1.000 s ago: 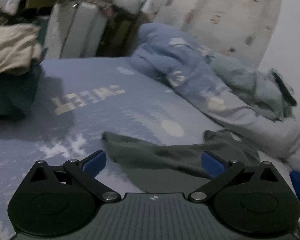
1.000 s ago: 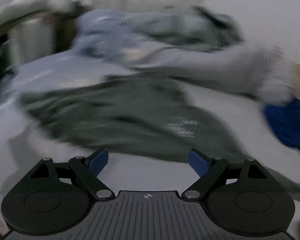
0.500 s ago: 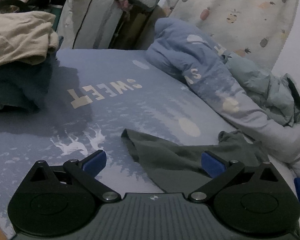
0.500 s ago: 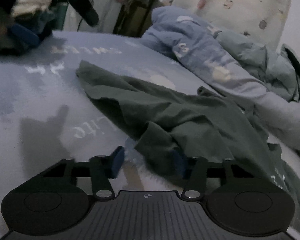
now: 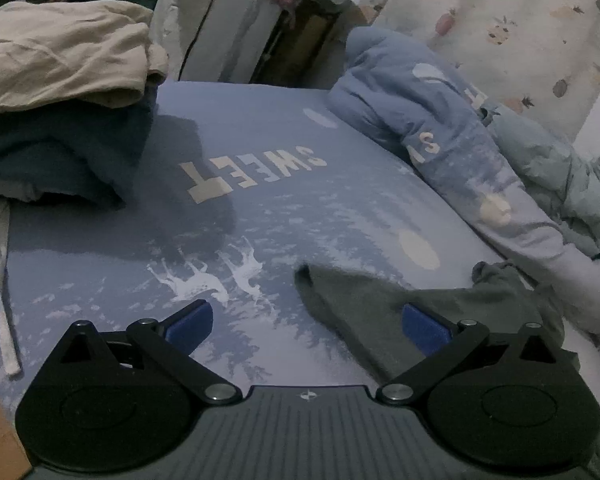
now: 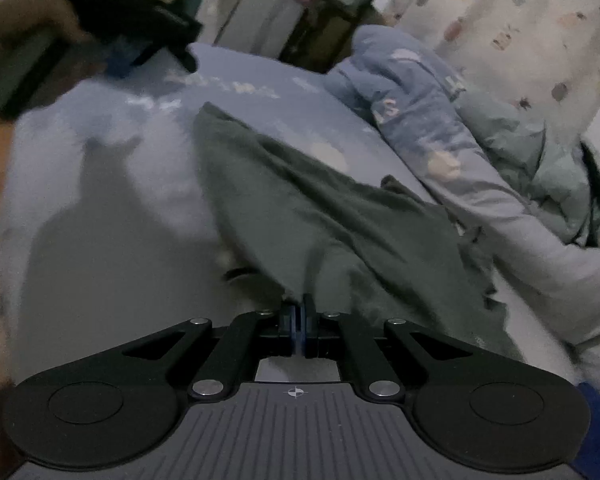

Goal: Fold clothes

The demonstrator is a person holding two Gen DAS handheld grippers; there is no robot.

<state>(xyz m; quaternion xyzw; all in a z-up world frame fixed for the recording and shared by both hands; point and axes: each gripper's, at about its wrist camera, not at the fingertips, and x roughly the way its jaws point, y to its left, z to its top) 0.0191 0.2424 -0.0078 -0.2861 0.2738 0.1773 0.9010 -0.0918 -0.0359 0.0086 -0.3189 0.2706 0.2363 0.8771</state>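
Note:
A dark green garment (image 6: 340, 224) lies crumpled on the blue bed sheet (image 5: 260, 200). My right gripper (image 6: 297, 320) is shut on the garment's near edge and the cloth stretches away from it. In the left wrist view the garment (image 5: 360, 304) lies at the lower right. My left gripper (image 5: 306, 322) is open and empty above the sheet, its right finger over the garment's edge. The left gripper also shows in the right wrist view (image 6: 140, 28), held by a hand at the upper left.
A stack of clothes, beige (image 5: 60, 52) over dark teal (image 5: 60, 152), sits at the left. A rumpled blue duvet (image 5: 440, 132) and a pale green jacket (image 5: 560, 184) lie along the right. Padded panels (image 5: 212, 28) and a patterned curtain (image 5: 520, 20) stand behind the bed.
My right gripper closed on the green garment's near edge and pulled it. My left gripper drew back and to the left, staying open.

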